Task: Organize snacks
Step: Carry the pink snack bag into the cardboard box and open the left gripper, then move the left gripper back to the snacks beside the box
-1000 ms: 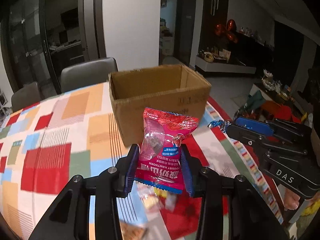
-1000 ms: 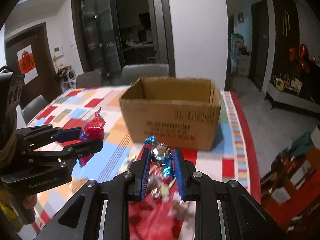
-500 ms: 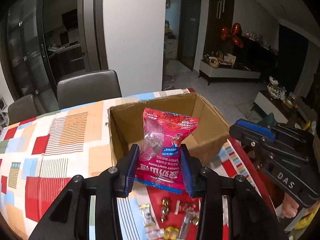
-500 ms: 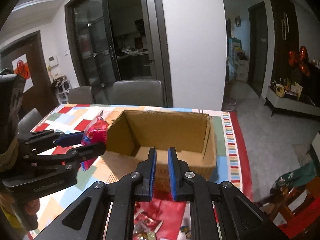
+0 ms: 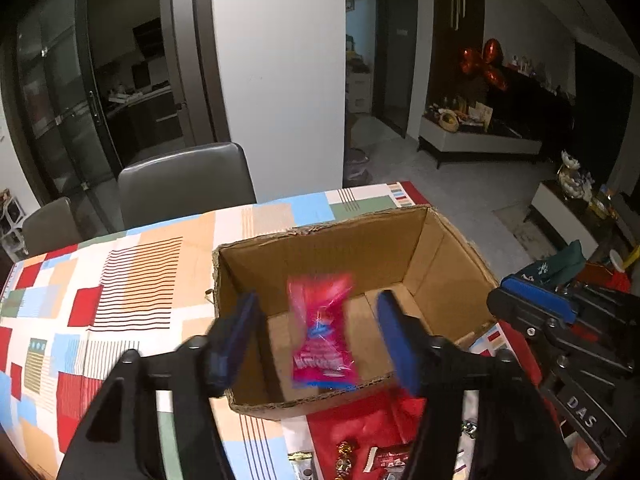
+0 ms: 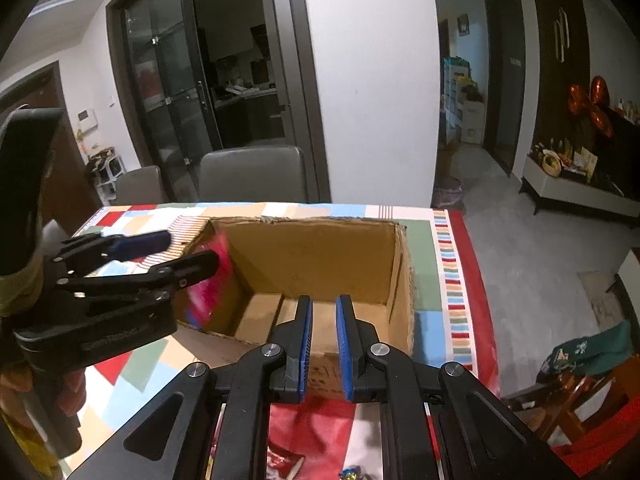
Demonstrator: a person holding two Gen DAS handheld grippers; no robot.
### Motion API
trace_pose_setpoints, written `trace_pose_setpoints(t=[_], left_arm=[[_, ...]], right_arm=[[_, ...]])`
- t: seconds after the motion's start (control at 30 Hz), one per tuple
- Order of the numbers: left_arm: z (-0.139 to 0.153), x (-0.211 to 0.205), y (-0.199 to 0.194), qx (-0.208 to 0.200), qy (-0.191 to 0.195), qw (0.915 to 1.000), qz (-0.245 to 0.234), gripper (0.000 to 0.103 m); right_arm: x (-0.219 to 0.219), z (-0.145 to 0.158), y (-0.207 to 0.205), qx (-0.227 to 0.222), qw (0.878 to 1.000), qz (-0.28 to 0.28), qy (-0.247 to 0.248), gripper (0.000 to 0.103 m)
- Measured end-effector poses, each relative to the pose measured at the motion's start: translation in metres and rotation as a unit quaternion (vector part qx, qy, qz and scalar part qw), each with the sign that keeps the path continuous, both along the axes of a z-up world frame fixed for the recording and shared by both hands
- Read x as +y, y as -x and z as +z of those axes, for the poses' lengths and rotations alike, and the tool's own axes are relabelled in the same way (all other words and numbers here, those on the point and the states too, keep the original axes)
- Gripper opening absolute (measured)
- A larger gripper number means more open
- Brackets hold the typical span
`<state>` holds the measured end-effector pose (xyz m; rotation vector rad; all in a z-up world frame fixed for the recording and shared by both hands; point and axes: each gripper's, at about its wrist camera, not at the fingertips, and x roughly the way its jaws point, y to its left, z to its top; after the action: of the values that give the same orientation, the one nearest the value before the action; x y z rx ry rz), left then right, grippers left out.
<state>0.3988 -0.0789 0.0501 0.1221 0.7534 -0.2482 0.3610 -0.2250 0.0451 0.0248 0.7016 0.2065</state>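
Where the patchwork tablecloth [image 5: 132,280] of red, orange, blue and green blocks covers the table, an open cardboard box [image 5: 448,264] stands toward the far right part of it, its flaps folded flat inside as a bare floor. Beyond the far edge of the table two grey chairs [image 5: 188,180] are pushed in, with dark glass doors [image 6: 172,92] and a white wall behind them; off to the right a low white cabinet [image 5: 480,142] stands on the room's floor, crowded with small things, orange balloons [image 5: 484,62] above it.

The left gripper [image 5: 316,332] hangs over the near left corner of the box with its jaws opening; the blue pads stand clear on either side of the pink snack packet [image 5: 322,336], which is blurred, touches neither pad, and sits in the air over the box's inside. In the right wrist view the same packet shows as a pink smear just behind the left gripper's near finger, at the box's left wall.

The right gripper [image 6: 322,340] points over the near rim of the box with its blue pads drawn close together, only a narrow gap left and nothing in it.

On the near side of the box, on a red patch of the cloth, small wrapped sweets [image 5: 344,454] lie scattered, partly hidden by the grippers' black arms.
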Motion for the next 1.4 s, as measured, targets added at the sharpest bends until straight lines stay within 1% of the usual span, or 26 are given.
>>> trace_pose_setpoints(t=[0.07,0.17,0.2,0.27,0.3,0.37,0.53,0.6,0.63,0.77,0.97,1.03,1.1,1.2,1.4], left_arm=[[0.000,0.003,0.008,-0.003,-0.004,1.0000,0.003,0.065],[-0.001,0.009,0.024,-0.013,0.001,0.9999,0.003,0.071],[-0.001,0.012,0.027,-0.014,0.002,0.9999,0.004,0.071],[-0.002,0.015,0.042,-0.021,0.003,0.9998,0.005,0.071],[-0.002,0.016,0.050,-0.025,0.003,0.9997,0.006,0.073],[-0.003,0.020,0.063,-0.031,0.004,0.9995,0.007,0.076],[-0.007,0.024,0.094,-0.038,0.005,0.9993,0.001,0.079],[-0.010,0.026,0.105,-0.038,0.004,0.9993,-0.004,0.080],[-0.012,0.027,0.112,-0.038,0.003,0.9993,-0.007,0.080],[-0.018,0.028,0.136,-0.040,-0.005,0.9990,-0.019,0.080],[-0.037,0.024,0.158,-0.034,-0.016,0.9984,-0.042,0.079],[-0.048,0.021,0.165,-0.027,-0.023,0.9978,-0.056,0.078],[-0.058,0.018,0.170,-0.021,-0.028,0.9973,-0.064,0.073],[-0.074,0.012,0.174,-0.009,-0.039,0.9959,-0.081,0.069],[-0.102,0.002,0.177,0.015,-0.057,0.9922,-0.110,0.064]], right_arm=[[-0.001,-0.002,0.002,0.006,1.000,0.000,0.000,0.014],[-0.001,-0.004,0.010,0.009,1.000,0.005,0.000,0.015],[0.000,-0.005,0.014,0.010,1.000,0.004,0.005,0.017],[0.001,-0.006,0.022,0.008,1.000,0.009,0.007,0.028],[0.002,-0.006,0.027,0.007,1.000,0.010,0.009,0.029],[0.004,-0.008,0.036,0.006,1.000,0.013,0.011,0.029],[0.011,-0.012,0.062,0.012,1.000,0.025,0.006,0.030],[0.014,-0.015,0.073,0.014,0.999,0.029,0.004,0.035],[0.015,-0.016,0.078,0.014,0.999,0.031,0.004,0.036],[0.019,-0.022,0.096,0.015,0.999,0.030,0.008,0.036],[0.019,-0.044,0.119,0.033,0.999,0.030,0.006,0.036],[0.019,-0.052,0.125,0.040,0.999,0.029,0.005,0.036],[0.018,-0.063,0.132,0.050,0.998,0.028,0.007,0.036],[0.015,-0.079,0.138,0.067,0.997,0.026,0.007,0.036],[0.009,-0.111,0.144,0.107,0.994,0.017,-0.002,0.036]])
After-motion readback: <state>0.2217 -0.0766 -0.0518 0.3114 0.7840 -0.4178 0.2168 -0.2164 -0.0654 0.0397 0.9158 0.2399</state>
